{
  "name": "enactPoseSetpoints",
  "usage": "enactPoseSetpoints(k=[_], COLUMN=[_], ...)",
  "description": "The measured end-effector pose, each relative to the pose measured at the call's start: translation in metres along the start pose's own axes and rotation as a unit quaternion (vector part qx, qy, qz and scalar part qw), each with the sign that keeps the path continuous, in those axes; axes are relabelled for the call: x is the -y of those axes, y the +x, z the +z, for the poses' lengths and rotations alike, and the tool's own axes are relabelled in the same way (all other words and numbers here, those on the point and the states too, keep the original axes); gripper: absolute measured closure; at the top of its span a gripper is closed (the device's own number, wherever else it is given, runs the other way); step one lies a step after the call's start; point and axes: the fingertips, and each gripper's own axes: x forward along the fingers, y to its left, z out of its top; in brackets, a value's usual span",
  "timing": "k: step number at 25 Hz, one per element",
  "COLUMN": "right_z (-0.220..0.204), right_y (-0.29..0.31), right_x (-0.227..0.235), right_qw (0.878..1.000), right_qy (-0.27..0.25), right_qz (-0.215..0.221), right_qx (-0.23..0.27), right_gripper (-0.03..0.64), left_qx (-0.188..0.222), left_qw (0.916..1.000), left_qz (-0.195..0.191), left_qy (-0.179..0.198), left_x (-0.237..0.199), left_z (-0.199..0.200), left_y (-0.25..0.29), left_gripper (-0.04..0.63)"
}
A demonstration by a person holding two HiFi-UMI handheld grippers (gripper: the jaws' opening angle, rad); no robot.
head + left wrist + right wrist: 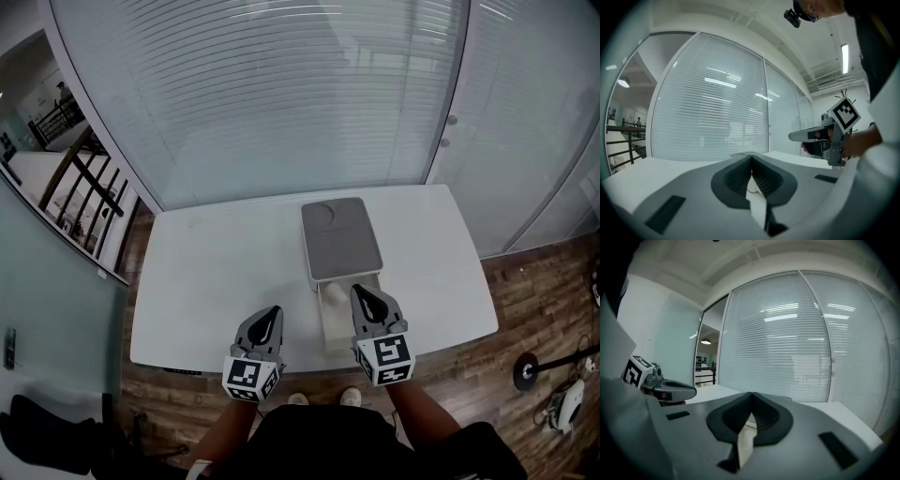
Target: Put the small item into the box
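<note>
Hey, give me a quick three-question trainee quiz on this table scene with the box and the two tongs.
1. True or false: the left tongs grip an object.
2. Multiple choice: which tongs are nearer the open end of the box? A the left tongs, B the right tongs, C both equally near.
3. Fill in: both tongs are ____ (open or shut).

Key: 1 false, as their jaws meet with nothing between them; 2 B; 3 shut.
</note>
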Motion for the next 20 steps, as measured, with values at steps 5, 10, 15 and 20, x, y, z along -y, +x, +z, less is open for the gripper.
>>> enactPoseSetpoints(k=[5, 10, 15, 20], right_z=[0.002, 0.001, -0.007, -0.011], right_y=[-0.007, -0.012, -0.018, -0.023], right_x=[-0.002, -0.004, -0.003, 0.001], right_qw=[1.000, 1.000, 0.999, 0.999], right_qy=[-0.009, -0.025, -0.036, -0.033], right_qz=[-0.004, -0.007, -0.010, -0.019], right_qx=[0.012, 0.007, -0.004, -0.008], right_gripper=[0.611, 0.612, 0.612, 0.612], left_qx=[-0.002, 0.004, 0.008, 0.011], left_qw=[1.0000, 1.0000, 0.9999, 0.9997], left_qz=[-0.003, -0.007, -0.011, -0.017], left_qy=[-0.003, -0.001, 0.003, 0.011], left_x=[0.005, 0.011, 0.019, 0.026], left_z=[-0.004, 0.001, 0.003, 0.008], left_y=[-0.001, -0.002, -0.003, -0.006], left_gripper=[0.584, 0.584, 0.584, 0.584])
